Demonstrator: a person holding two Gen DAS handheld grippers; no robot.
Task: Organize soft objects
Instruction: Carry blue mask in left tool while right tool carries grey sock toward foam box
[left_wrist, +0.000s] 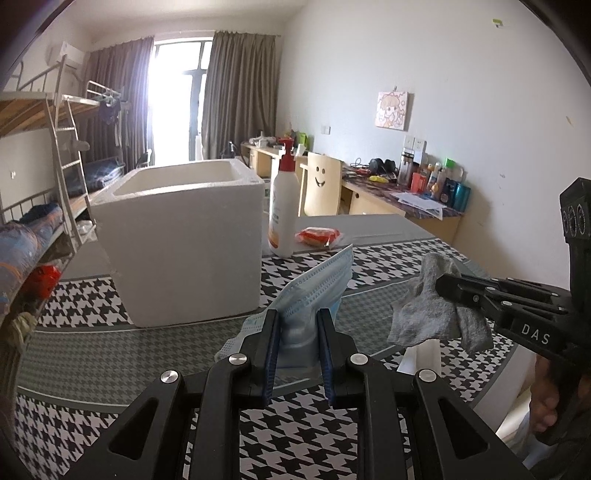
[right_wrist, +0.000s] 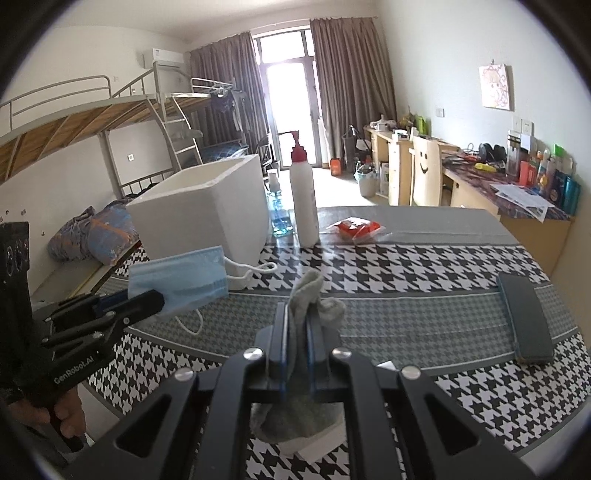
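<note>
My left gripper (left_wrist: 297, 314) is shut on a light blue face mask (left_wrist: 314, 286) and holds it above the houndstooth tablecloth, in front of the white foam box (left_wrist: 177, 236). The mask (right_wrist: 181, 278) and left gripper (right_wrist: 157, 297) also show in the right wrist view, with white ear loops hanging. My right gripper (right_wrist: 297, 308) is shut on a grey sock (right_wrist: 308, 291), held above the table; it also shows in the left wrist view (left_wrist: 439, 282) with the sock (left_wrist: 428, 310) to the right of the mask.
A white pump bottle (left_wrist: 282, 203) with a red top stands right of the foam box. A red snack packet (left_wrist: 319, 236) lies behind it. A dark phone (right_wrist: 524, 317) lies at the table's right. Bunk beds stand left, desks right.
</note>
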